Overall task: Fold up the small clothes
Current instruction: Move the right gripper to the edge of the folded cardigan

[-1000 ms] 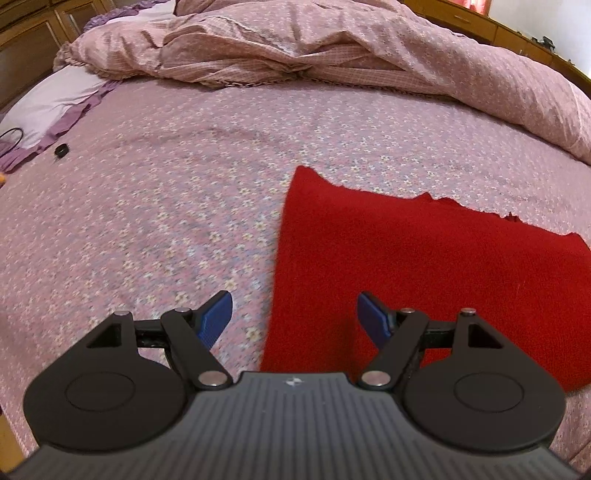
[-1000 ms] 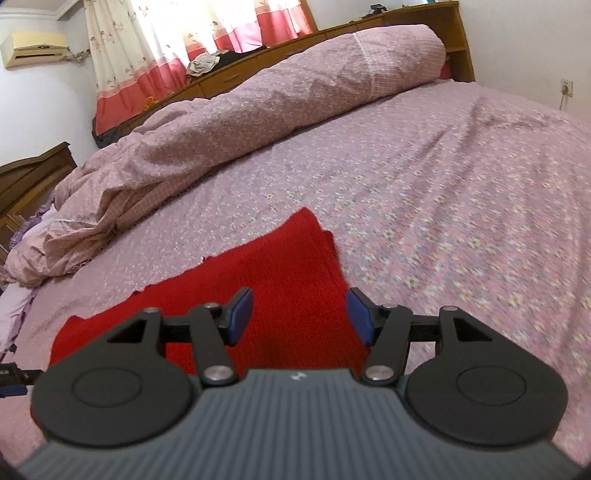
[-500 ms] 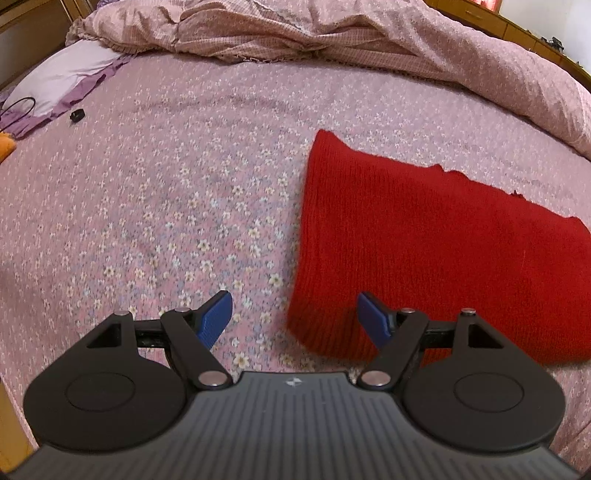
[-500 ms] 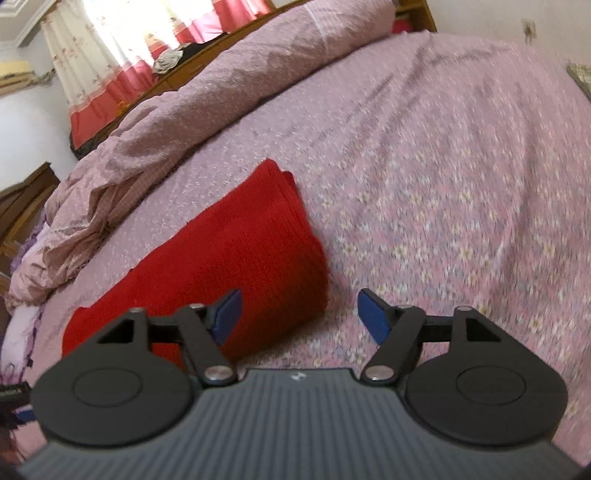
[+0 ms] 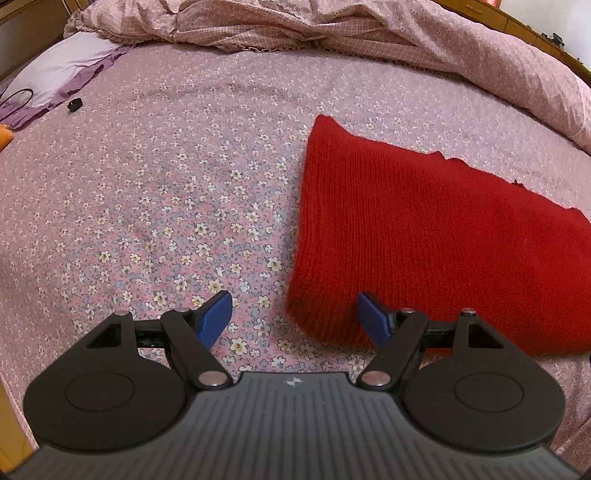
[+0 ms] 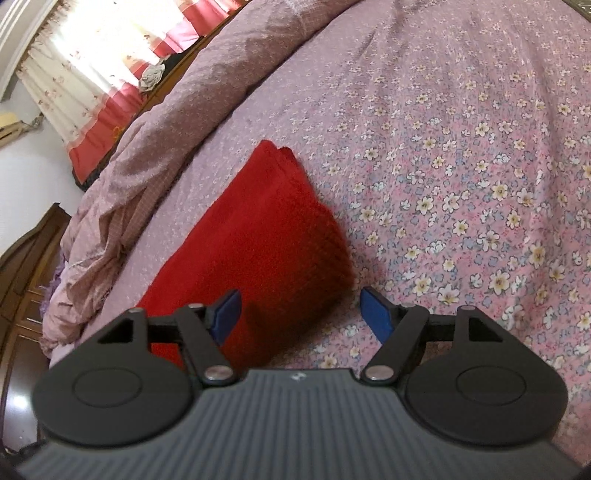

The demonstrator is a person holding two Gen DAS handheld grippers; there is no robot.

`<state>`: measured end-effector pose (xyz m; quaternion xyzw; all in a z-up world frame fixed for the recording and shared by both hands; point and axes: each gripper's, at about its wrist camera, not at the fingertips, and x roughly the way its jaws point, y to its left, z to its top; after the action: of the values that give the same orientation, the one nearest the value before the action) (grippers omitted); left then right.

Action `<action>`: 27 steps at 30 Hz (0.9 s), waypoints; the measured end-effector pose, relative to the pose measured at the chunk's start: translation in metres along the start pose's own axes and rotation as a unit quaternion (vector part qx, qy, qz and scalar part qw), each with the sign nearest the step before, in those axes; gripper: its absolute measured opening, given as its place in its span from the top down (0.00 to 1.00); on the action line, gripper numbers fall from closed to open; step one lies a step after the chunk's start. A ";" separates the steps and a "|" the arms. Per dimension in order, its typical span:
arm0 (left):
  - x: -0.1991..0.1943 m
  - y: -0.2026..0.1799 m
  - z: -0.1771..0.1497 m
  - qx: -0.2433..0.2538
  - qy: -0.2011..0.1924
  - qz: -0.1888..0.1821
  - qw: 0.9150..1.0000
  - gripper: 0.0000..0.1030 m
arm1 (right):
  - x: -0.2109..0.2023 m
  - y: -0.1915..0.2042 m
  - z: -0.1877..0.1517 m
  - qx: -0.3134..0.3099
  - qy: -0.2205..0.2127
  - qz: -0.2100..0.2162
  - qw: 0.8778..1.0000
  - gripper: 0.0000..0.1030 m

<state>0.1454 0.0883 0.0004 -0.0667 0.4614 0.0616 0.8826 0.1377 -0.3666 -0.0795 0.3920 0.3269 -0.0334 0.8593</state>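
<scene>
The red knit garment (image 5: pixel 424 229) ran out of the left wrist view at its right edge, and the right gripper's (image 6: pixel 300 314) body hid its near end. It lay folded flat on the flowered bedsheet (image 5: pixel 177 192), its ribbed corner between the left gripper's (image 5: pixel 293 317) spread, empty jaws. The right gripper's jaws also stood apart, touching nothing, a corner between them.

Plain deep red knitted garment (image 5: pixel 424 240) at centre right, pink bedsheet (image 5: pixel 166 166) sprinkled with small white and yellow flowers, dusty pink finely checked quilt (image 5: pixel 369 29) along top, white and red curtain (image 6: pixel 92 74) upper left, blue-padded black grippers (image 5: pixel 293 319) at bottom.
</scene>
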 end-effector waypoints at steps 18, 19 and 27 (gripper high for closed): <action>0.010 -0.002 0.000 0.000 0.009 -0.001 1.000 0.24 | 0.025 -0.007 0.017 0.088 -0.015 0.032 0.995 0.28; 0.010 -0.002 0.000 0.000 0.010 0.000 1.000 0.24 | 0.025 -0.009 0.017 0.097 -0.017 0.035 0.994 0.28; 0.013 -0.004 -0.001 0.002 0.011 0.004 1.000 0.24 | 0.027 -0.013 0.013 0.106 -0.036 0.042 0.993 0.28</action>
<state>0.1521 0.0851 -0.0104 -0.0635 0.4714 0.0635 0.8773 0.1620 -0.3797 -0.0978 0.4933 0.2735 -0.0455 0.8245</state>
